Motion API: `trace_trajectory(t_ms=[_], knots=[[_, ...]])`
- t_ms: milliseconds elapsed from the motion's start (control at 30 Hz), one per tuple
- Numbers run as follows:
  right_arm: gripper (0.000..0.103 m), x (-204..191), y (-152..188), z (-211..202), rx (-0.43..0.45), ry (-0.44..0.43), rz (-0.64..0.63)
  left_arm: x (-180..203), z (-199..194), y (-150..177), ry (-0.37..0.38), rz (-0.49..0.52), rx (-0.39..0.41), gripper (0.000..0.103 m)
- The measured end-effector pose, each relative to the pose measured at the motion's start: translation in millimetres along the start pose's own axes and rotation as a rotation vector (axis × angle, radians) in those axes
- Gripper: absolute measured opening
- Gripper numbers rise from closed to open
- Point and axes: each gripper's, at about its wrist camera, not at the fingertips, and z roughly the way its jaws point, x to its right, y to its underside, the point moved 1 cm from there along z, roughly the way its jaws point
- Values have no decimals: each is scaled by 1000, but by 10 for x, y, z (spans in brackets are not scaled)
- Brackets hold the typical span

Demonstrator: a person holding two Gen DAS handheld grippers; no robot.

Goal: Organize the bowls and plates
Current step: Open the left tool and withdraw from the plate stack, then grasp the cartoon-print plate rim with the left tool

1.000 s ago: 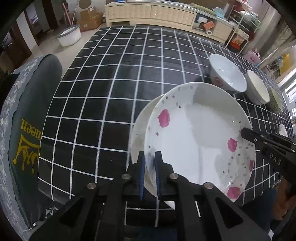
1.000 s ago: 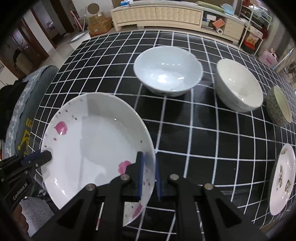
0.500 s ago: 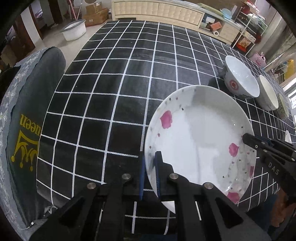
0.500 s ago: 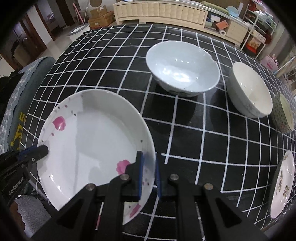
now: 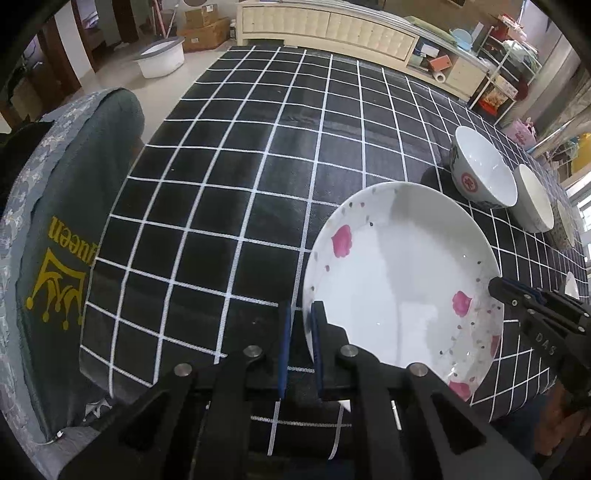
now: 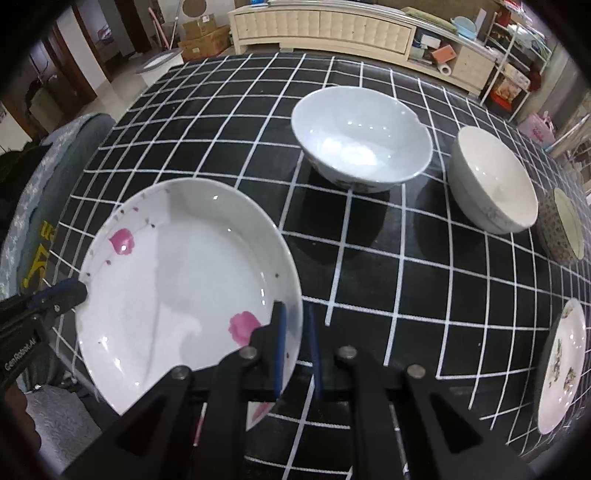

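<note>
plate point(image 5: 402, 273) has swung clear of the second plate seen beneath it earlier; both grippers' fingers stay clamped on its rim, ready for stacking elsewhere.

Cream sideboard point(image 5: 328, 27), tiled floor point(image 5: 110, 77)

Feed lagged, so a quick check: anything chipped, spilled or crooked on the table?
Nothing stands out. The pink-flowered plate is clamped at opposite rims by the left tongs and right tongs, looks whole, and the bowls stand upright on the checked cloth. No spills show.
</note>
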Motion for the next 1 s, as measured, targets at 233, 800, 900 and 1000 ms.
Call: trace_trajectory(t_ms=[233, 800, 900, 1000], knots=[[16, 138, 49, -283, 67, -30, 32, 187, -266, 47, 4, 17, 28, 10], [38, 1300, 553, -1268, 178, 65, 168, 1822, -829, 221, 130, 252, 102, 10], [44, 1592, 668, -1377, 188, 98, 207, 2145, -841, 257, 147, 302, 105, 10], [49, 1871, 784, -1466, 197, 128, 242, 2501, -809, 291, 164, 357, 97, 10]])
